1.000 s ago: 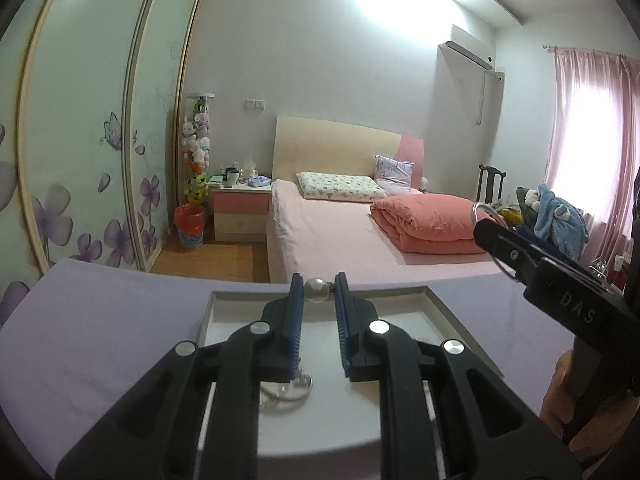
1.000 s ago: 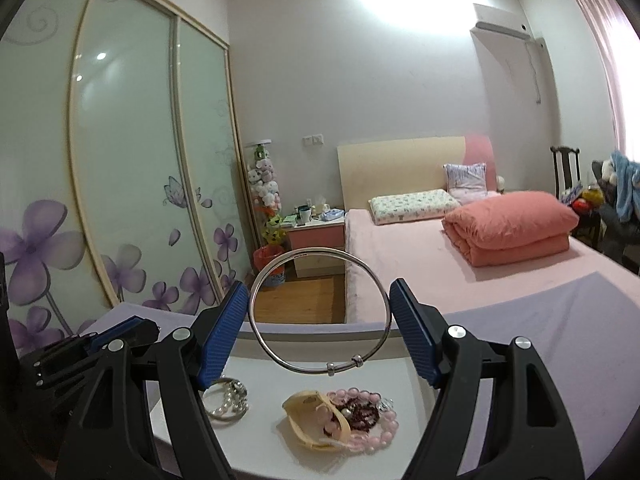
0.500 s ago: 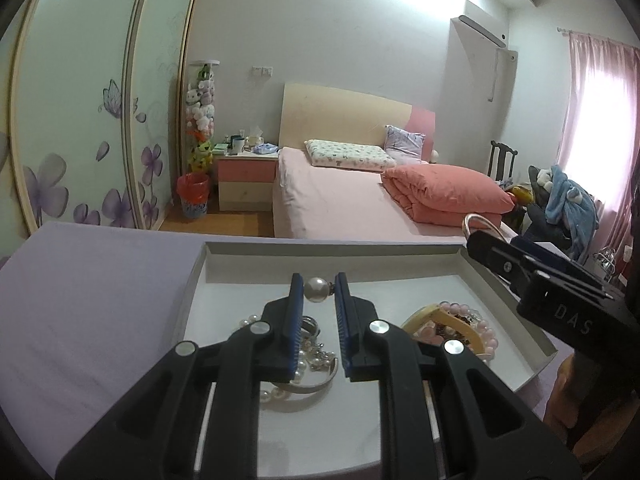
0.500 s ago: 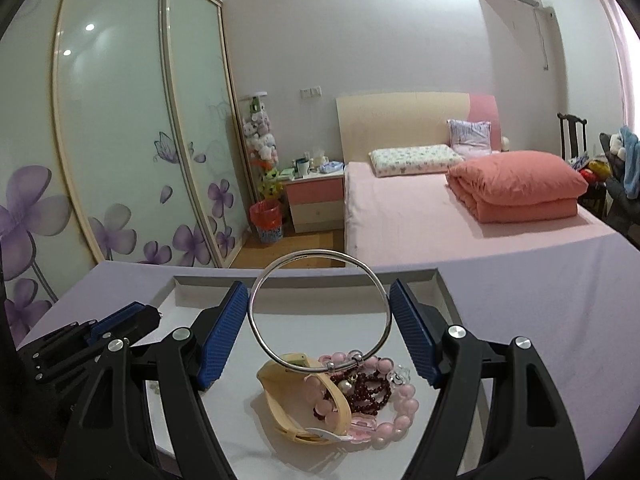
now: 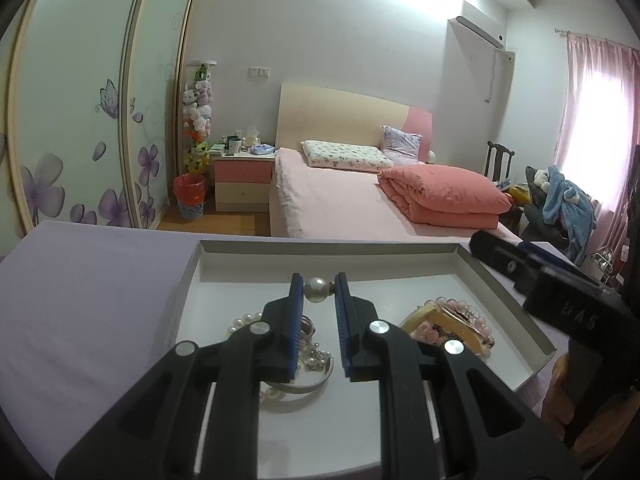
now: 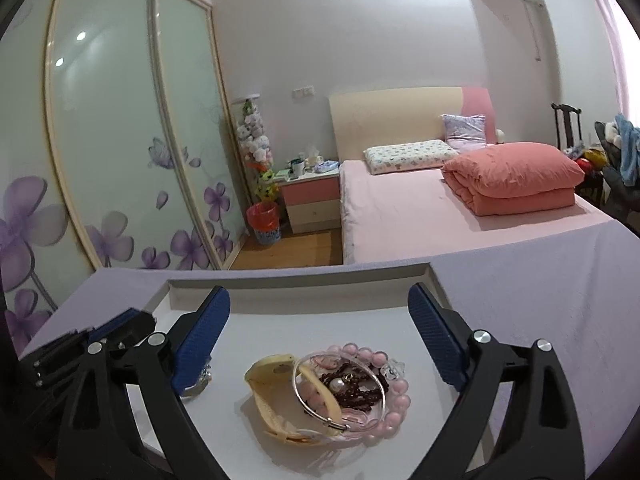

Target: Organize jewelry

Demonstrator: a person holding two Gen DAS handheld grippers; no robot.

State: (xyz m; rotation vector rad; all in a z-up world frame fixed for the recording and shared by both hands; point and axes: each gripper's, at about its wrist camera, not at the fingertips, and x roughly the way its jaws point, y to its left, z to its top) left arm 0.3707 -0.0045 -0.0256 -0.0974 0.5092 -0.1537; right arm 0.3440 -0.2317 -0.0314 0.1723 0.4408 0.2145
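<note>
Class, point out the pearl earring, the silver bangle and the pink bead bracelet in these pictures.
pearl earring [image 5: 315, 289], left wrist view, on the round pearl.
silver bangle [image 6: 380, 385], right wrist view, on its right rim.
pink bead bracelet [image 6: 401, 401], right wrist view, on a right-side bead.

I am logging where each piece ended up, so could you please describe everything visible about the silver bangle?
The silver bangle is a thin, shiny, metallic-looking hoop with a small clasp-like joint at its near edge. It lies tilted on the jewelry heap in the white tray, resting across the cream band, the dark bead string and the pink bead bracelet. The right gripper is opening above it, its pads clear of the hoop.
</note>
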